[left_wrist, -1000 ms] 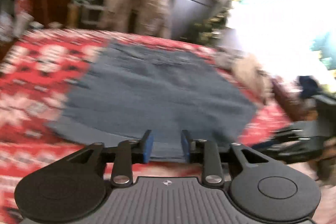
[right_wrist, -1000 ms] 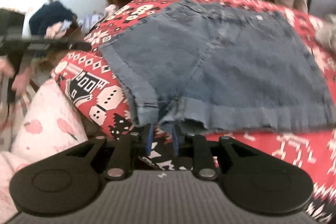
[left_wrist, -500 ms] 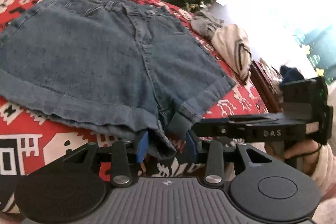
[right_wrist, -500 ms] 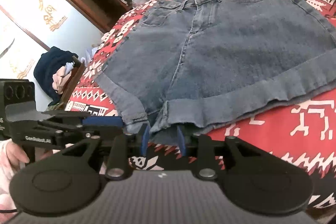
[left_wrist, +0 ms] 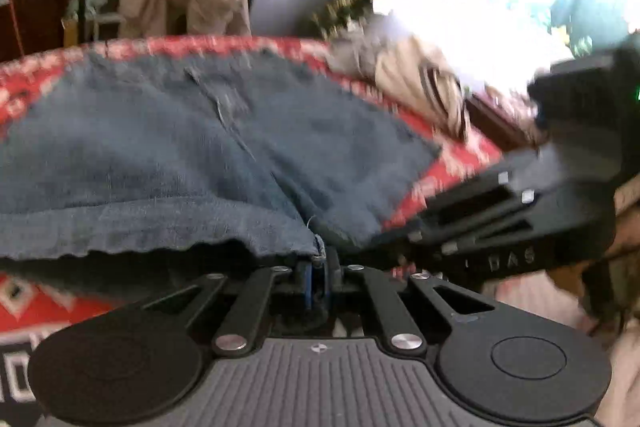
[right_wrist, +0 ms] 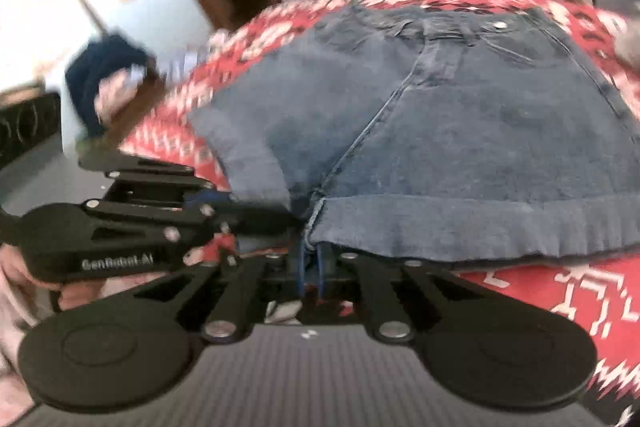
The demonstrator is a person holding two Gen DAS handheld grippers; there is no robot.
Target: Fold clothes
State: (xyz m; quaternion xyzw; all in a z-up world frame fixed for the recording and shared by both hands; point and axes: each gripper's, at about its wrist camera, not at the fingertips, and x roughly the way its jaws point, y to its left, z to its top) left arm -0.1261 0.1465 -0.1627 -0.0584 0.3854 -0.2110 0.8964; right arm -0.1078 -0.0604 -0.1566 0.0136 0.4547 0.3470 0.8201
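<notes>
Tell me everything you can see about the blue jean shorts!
The denim shorts are faded blue jean cloth, lying flat and front-up on a red patterned blanket. At the far waistband there is a metal button, a fly seam and pocket stitching. The leg hems are turned up into cuffs with frayed edges. The left gripper and the right gripper have just closed their jaws on the near hem by the crotch, side by side, and pinch the cloth. Nothing else touches the shorts.

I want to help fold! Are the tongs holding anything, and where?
Both tongs, left and right, have just closed on the denim shorts, at the bottom hem near the crotch.
</notes>
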